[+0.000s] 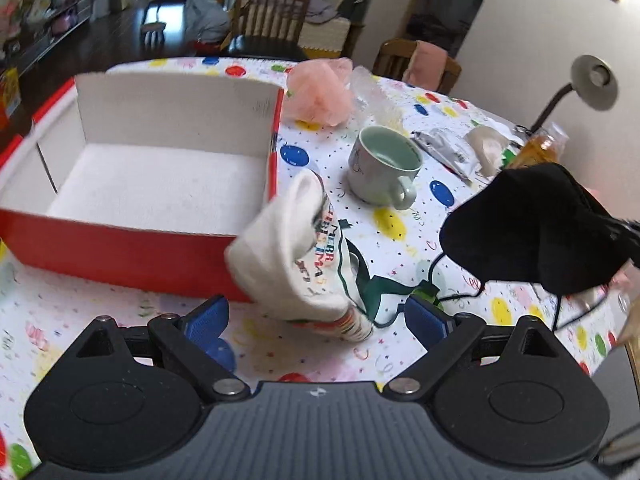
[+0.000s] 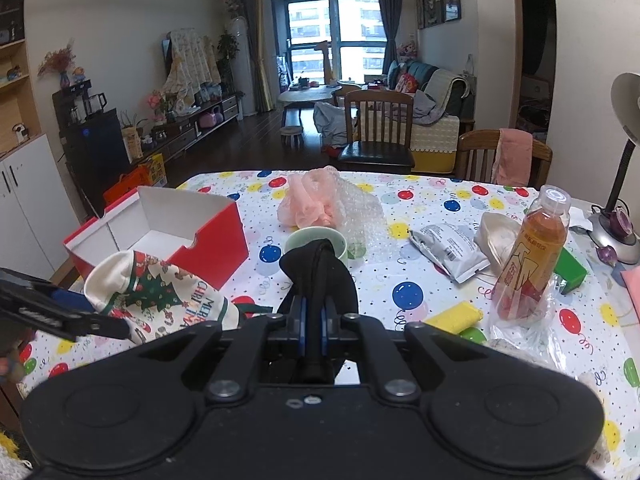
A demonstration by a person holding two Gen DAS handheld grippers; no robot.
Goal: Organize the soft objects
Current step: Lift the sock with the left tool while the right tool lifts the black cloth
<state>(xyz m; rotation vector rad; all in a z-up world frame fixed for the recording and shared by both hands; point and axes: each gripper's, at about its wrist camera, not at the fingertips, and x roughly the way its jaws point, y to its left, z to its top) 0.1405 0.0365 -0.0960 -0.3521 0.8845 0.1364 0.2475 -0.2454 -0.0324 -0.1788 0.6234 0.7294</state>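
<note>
A white Christmas sock (image 1: 296, 256) with a tree print lies bunched on the table by the red box's near right corner; it also shows in the right wrist view (image 2: 160, 292). My left gripper (image 1: 316, 320) is open, its blue pads on either side of the sock's lower end, not closed on it. My right gripper (image 2: 314, 316) is shut on a black face mask (image 2: 316, 276), held above the table; the mask (image 1: 532, 232) hangs at the right of the left wrist view. The red box (image 1: 120, 256) with white inside holds nothing visible. A pink mesh pouf (image 1: 320, 92) lies behind it.
A pale green mug (image 1: 380, 168) stands right of the box. Bubble wrap (image 2: 356, 208), a silver packet (image 2: 448, 248), an orange drink bottle (image 2: 528, 256), a yellow sponge (image 2: 456, 316) and a desk lamp (image 2: 616, 216) are on the right. Chairs stand at the far edge.
</note>
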